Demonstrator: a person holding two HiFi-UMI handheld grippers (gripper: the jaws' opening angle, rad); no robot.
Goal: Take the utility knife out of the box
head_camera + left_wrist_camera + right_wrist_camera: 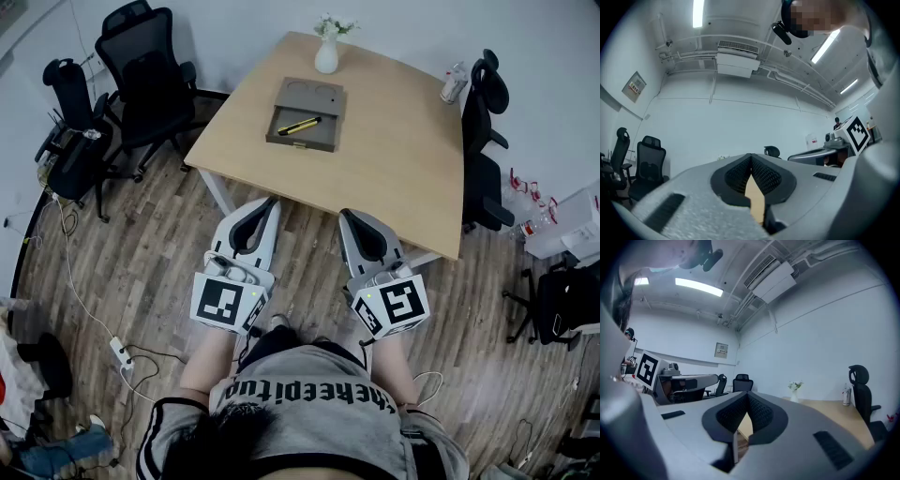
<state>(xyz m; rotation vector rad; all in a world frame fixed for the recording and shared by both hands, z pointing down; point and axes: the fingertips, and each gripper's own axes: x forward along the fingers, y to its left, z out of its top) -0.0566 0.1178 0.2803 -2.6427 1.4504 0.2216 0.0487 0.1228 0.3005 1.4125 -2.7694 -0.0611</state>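
Note:
A yellow and black utility knife point(299, 125) lies in an open grey box point(300, 144) on the far part of the wooden table point(394, 159). Both grippers are held side by side in front of the table's near edge, well short of the box. My left gripper point(272, 201) is shut with nothing in it, its tips meeting in the left gripper view point(751, 157). My right gripper point(345, 214) is likewise shut and empty, jaws meeting in the right gripper view point(749, 394). The box is hidden in both gripper views.
A white vase with flowers point(326, 52) stands behind the box, and a bottle point(453, 82) at the table's far right corner. Black office chairs stand at the left point(145, 80) and right point(483, 141). A power strip point(123, 352) and cables lie on the wood floor.

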